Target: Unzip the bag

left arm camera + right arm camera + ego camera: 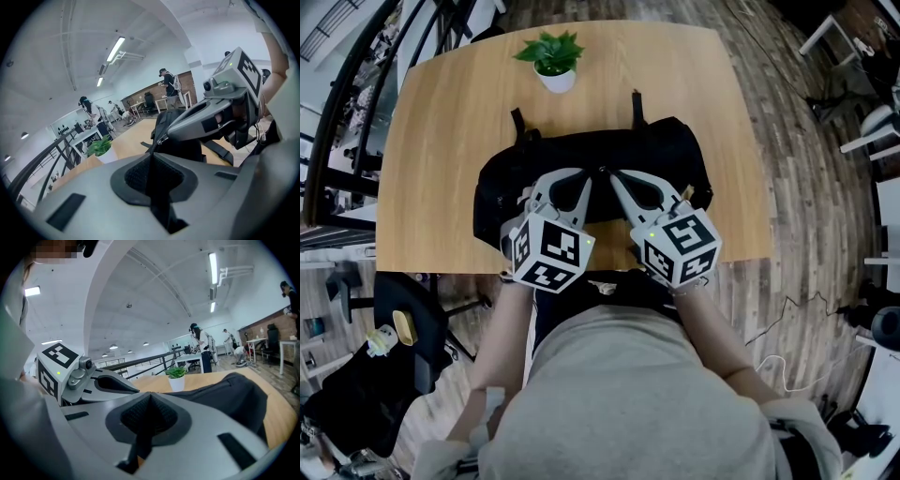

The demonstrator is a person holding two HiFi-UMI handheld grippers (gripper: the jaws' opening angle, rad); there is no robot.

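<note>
At the centre of the head view, right over the top ridge of the bag [667, 155], the left gripper [594, 175] had its jaws pressed almost together. In its own view a thin dark cord [155, 147] came out of the slit between them, pinched there. The cord led up to a small metal piece [162, 139] at the tip of the right gripper [610, 175], whose jaws were also squeezed tight. Whether they gripped that piece could not be told. The two tips met nearly touching. The left body slanted back toward 7 o'clock and the right toward 5 o'clock, each ending in a marker cube [548, 251] above the near edge of the table [441, 159], with the person's forearms [502, 328] behind them. The black bag lay lengthwise from 9 to 3 o'clock across the middle of the wooden table, and two straps [636, 103] poked out of its far side toward 12 o'clock. A small potted plant [553, 58] stood at 11 o'clock from the bag, apart from it and near the far edge. A dark chair [403, 328] stood at 8 o'clock, off the table, on the plank floor [787, 141].
</note>
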